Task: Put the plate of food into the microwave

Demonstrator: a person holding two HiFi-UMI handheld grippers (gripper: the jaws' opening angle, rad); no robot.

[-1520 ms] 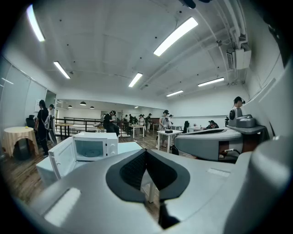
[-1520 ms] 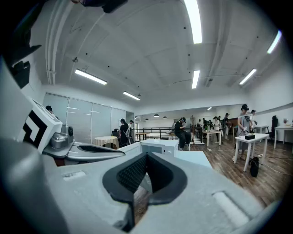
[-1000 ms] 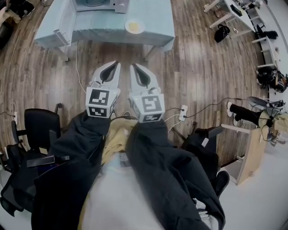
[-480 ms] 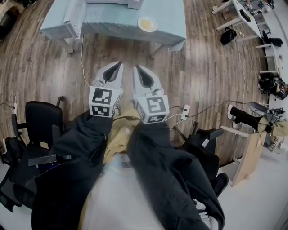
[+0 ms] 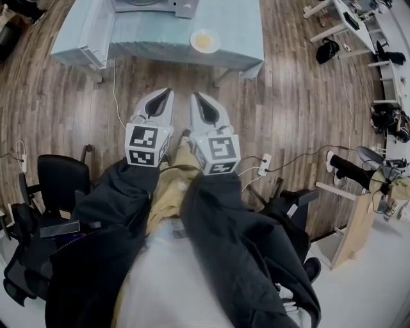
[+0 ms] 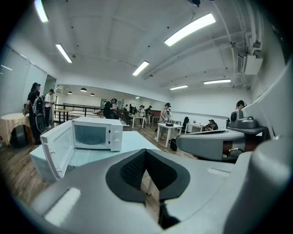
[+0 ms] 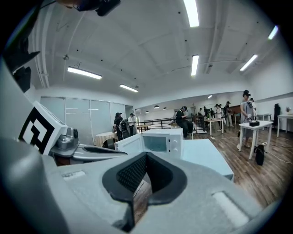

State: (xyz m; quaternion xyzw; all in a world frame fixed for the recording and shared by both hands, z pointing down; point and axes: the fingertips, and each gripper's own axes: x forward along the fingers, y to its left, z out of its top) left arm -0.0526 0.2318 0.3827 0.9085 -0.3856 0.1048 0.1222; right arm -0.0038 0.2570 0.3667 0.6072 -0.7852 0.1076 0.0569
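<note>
A white plate of yellow food [image 5: 205, 41] sits near the front edge of a light blue table [image 5: 237, 38]. The white microwave [image 5: 144, 5] stands at the table's far side, its door [image 5: 96, 32] swung open to the left. Out over the wooden floor, short of the table, I hold my left gripper [image 5: 168, 93] and right gripper [image 5: 194, 96] side by side. Both are shut with nothing between their jaws. In the left gripper view, the open microwave [image 6: 94, 133] lies beyond the jaws of the left gripper [image 6: 146, 151]. The right gripper view has the microwave [image 7: 160, 141] past the right gripper [image 7: 146, 154].
Black office chairs stand at the left [image 5: 57, 179] and the right [image 5: 291, 202]. A power strip [image 5: 261, 163] with cables lies on the floor. A wooden stand [image 5: 352, 218] is at the right. Several people stand far off in the room behind the table.
The table with the plate has drawn slightly nearer and shifted right in the head view. Both grippers stay side by side, jaws unchanged.
</note>
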